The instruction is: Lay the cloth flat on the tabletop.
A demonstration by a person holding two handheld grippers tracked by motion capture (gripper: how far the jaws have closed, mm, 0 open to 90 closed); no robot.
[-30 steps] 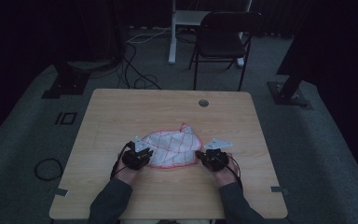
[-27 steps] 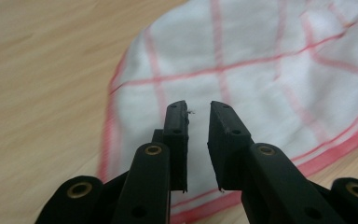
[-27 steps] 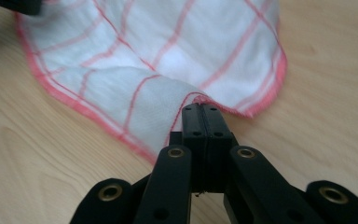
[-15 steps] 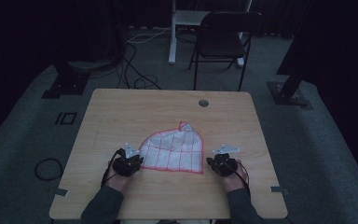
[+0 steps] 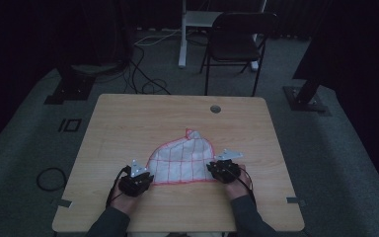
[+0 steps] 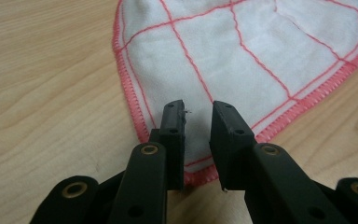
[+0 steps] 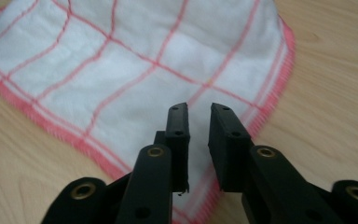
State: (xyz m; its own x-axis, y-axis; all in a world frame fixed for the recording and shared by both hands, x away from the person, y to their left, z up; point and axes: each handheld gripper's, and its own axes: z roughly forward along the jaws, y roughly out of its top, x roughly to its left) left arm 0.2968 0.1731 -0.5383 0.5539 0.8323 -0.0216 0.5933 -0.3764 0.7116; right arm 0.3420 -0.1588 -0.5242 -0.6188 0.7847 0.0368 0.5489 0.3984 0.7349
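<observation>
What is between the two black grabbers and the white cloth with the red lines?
Nothing visible is. The white cloth with red grid lines lies flat on the light wooden table. The left gripper and right gripper each hang right over a near corner of it, jaws slightly apart and just been opening, with only cloth showing in the gap.

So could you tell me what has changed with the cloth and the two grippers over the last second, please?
The white cloth with red grid lines, bunched between the grippers a second ago, has been pulled toward the person and now lies spread flat. The left gripper and right gripper drew back to its near corners; their jaws have just been opening, gaps showing, cloth released. The wooden table and black chair stayed put.
</observation>
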